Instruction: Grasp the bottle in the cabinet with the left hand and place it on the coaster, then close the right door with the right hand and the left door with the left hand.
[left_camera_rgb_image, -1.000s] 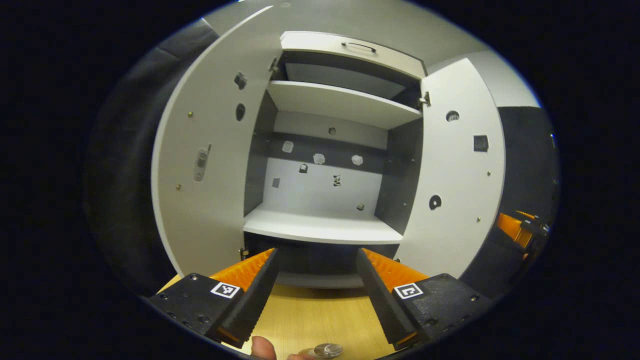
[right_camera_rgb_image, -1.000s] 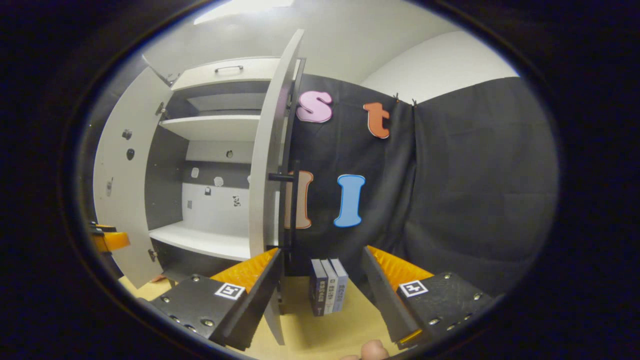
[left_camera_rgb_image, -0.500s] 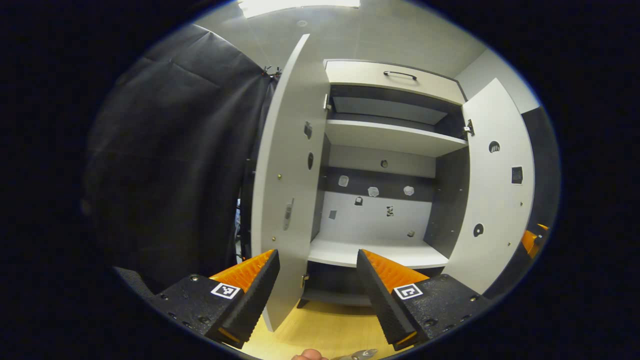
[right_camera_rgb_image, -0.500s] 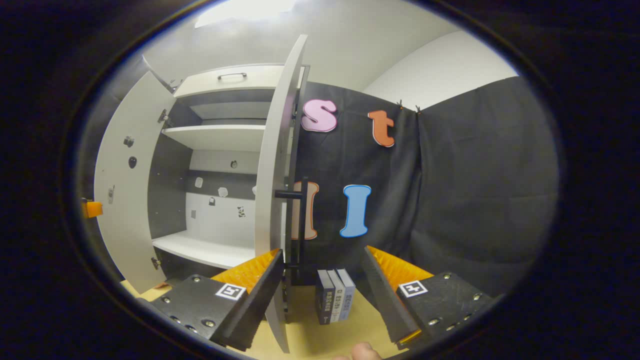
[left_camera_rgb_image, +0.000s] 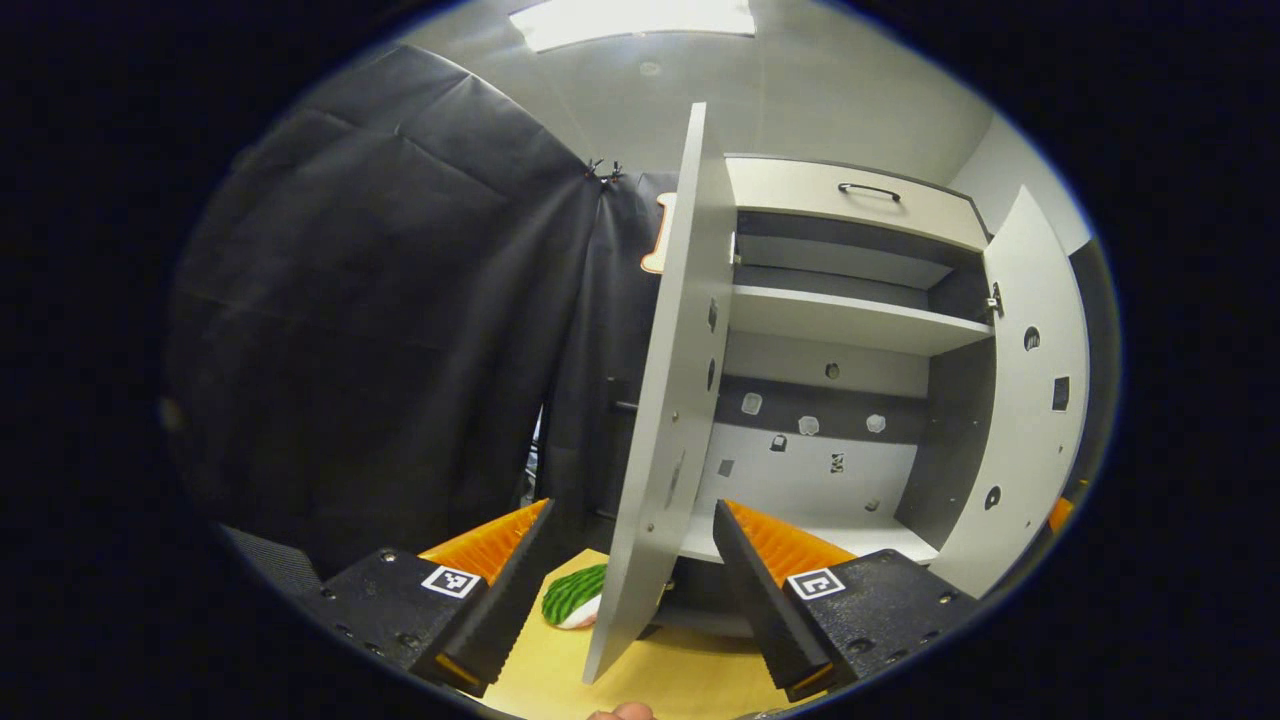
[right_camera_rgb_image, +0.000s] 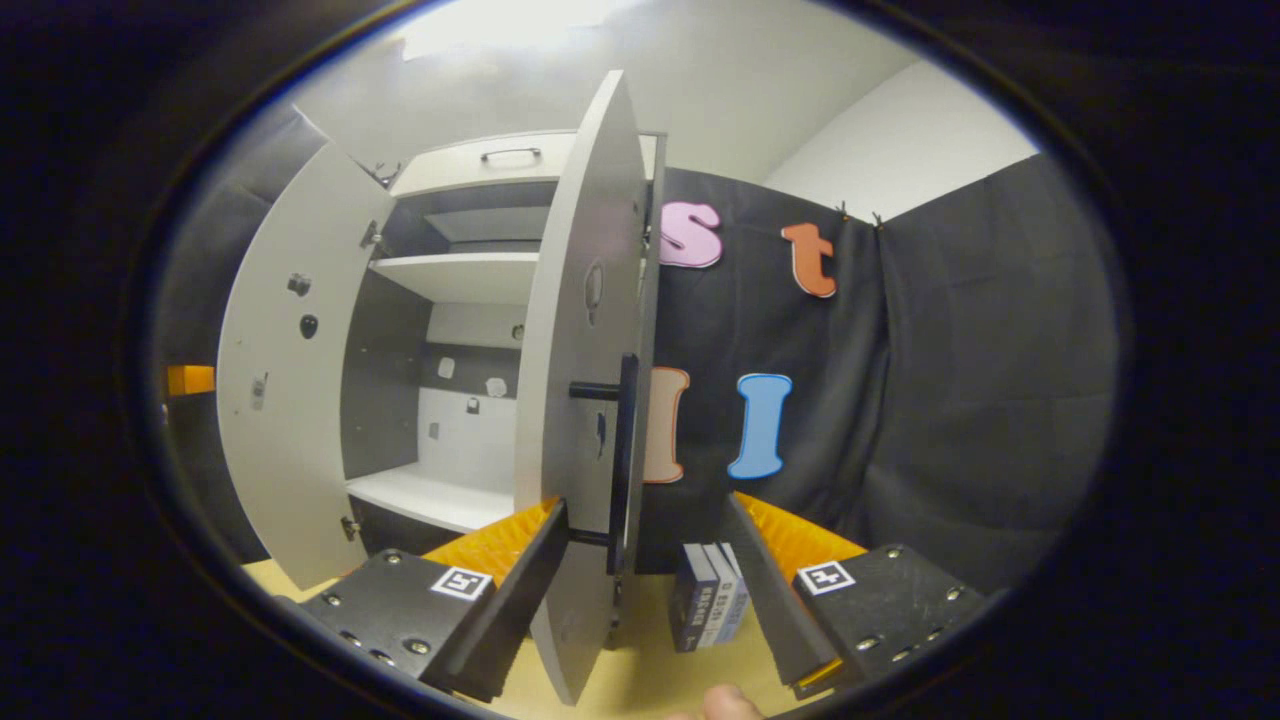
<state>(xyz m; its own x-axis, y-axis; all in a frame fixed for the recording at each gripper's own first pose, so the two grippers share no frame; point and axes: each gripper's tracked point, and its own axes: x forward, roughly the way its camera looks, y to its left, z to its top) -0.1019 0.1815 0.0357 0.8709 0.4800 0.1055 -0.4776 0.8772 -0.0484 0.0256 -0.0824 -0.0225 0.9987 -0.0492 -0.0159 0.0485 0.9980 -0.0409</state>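
The cabinet (left_camera_rgb_image: 850, 320) looks like smooth, matt pale laminate board with darker matt inner side panels. Its right door (right_camera_rgb_image: 585, 400) carries a matt black bar handle (right_camera_rgb_image: 625, 450). The counter (left_camera_rgb_image: 560, 670) shows light wood grain, slightly satin.

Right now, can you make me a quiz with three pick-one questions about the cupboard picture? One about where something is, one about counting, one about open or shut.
1. Where do the books stand?
A. on the tabletop by the right door
B. on the top shelf
C. in the drawer

2. How many books stand there?
A. one
B. three
C. six

3. How are the cabinet doors?
A. both shut
B. both open
C. one missing

Answers:
1 A: they stand on the wooden table, beside the right door.
2 B: three spines show side by side.
3 B: the left door and the right door both swing out, and the shelves show between them.
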